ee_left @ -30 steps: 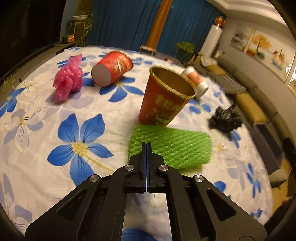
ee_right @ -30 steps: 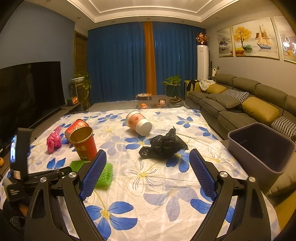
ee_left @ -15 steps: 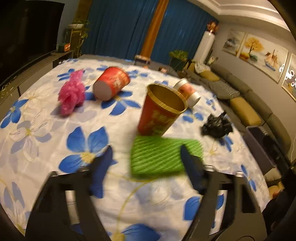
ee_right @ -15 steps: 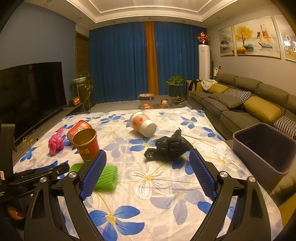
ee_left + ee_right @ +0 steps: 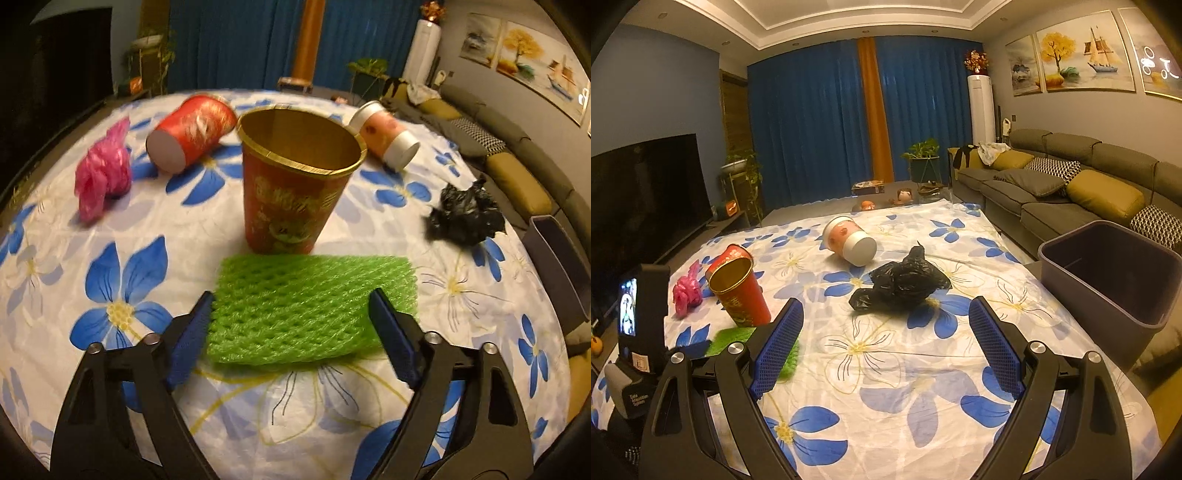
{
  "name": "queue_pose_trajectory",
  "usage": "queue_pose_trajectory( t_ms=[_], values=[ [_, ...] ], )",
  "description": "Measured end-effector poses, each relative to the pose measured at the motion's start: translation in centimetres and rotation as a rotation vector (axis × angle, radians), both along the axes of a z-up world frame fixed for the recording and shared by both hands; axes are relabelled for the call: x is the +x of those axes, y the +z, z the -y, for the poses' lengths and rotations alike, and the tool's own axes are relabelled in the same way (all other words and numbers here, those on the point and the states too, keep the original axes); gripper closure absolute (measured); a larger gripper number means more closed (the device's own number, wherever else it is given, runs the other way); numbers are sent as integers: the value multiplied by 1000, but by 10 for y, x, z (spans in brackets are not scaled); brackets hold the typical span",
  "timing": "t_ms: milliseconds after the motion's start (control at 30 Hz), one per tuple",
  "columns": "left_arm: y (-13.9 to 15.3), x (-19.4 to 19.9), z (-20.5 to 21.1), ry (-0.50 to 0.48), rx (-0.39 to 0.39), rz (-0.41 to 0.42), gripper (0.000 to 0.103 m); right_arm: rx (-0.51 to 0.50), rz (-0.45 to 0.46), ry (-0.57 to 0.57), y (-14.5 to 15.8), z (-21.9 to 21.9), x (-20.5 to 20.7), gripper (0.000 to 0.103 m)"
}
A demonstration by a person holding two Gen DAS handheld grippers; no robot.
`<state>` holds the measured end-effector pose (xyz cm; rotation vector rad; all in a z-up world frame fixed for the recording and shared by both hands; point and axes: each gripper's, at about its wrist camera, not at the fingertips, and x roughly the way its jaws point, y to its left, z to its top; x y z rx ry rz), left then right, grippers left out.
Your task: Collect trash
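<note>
A flat green foam net (image 5: 310, 306) lies on the flowered cloth (image 5: 74, 258) just in front of an upright red paper cup (image 5: 295, 192). My left gripper (image 5: 291, 295) hovers over the net's near half. Its jaws are closing with the net between them, and the pads stand clear of its edges. My right gripper (image 5: 885, 302) is open and empty above the cloth, short of a crumpled black bag (image 5: 905, 282). The green net (image 5: 735, 338) shows to its left, partly behind the left finger.
A tipped red cup (image 5: 192, 133), a pink plastic bag (image 5: 103, 173) and a lying white-lidded cup (image 5: 384, 136) are farther back. A grey bin (image 5: 1108, 266) stands off the cloth's right edge by the sofa (image 5: 1052, 184). A television (image 5: 639, 206) is on the left.
The left gripper went from shut to wide open and came forward and down over the green net. The right gripper drifted slightly and stays open.
</note>
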<state>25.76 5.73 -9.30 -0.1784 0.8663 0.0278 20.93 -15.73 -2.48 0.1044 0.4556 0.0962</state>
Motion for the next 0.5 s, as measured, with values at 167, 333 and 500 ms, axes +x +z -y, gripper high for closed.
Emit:
queue_pose_trajectory(
  t_ms=[167, 333, 500],
  values=[
    [1, -1, 0, 9, 18, 5, 61, 12, -21, -4, -5, 1, 4, 15],
    [2, -5, 0, -18, -23, 23, 82, 7, -27, -3, -6, 0, 5, 15],
    [5, -17, -8, -31, -93, 59, 86, 1, -28, -1, -6, -1, 5, 15]
  ],
)
